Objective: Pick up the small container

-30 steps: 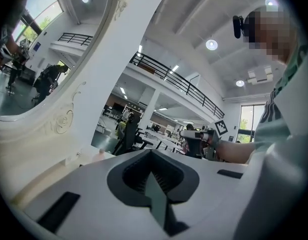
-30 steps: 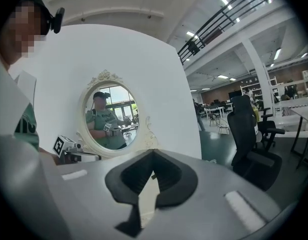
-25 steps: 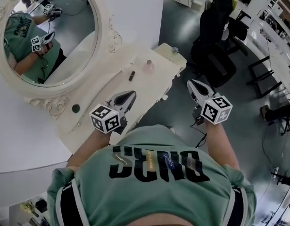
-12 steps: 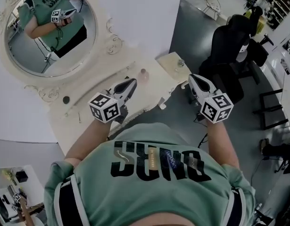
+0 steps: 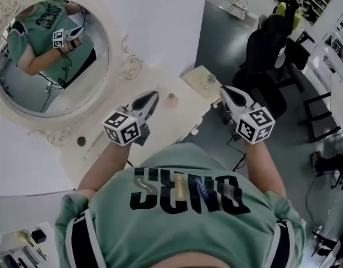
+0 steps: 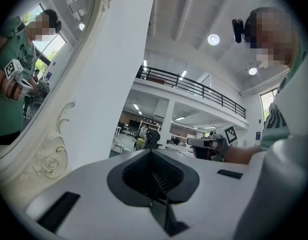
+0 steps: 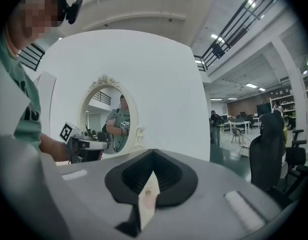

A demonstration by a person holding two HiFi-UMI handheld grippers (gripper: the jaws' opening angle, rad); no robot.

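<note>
While shut, left gripper (image 5: pixel 153 96) nearer container (image 5: pixel 172 99)

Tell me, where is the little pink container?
In the head view, the little pink container sits on the dressing table, just right of the left tongs, below the round mirror.

Left tool (image 5: pixel 151 97) and right tool (image 5: pixel 225 90) forward, side by side, jaws together.

glossy mirror (image 5: pixel 43 66) glass in a matt cream frame (image 5: pixel 126 66), shiny smooth floor (image 5: pixel 221 32), cloth shirt (image 5: pixel 182 216).
</note>
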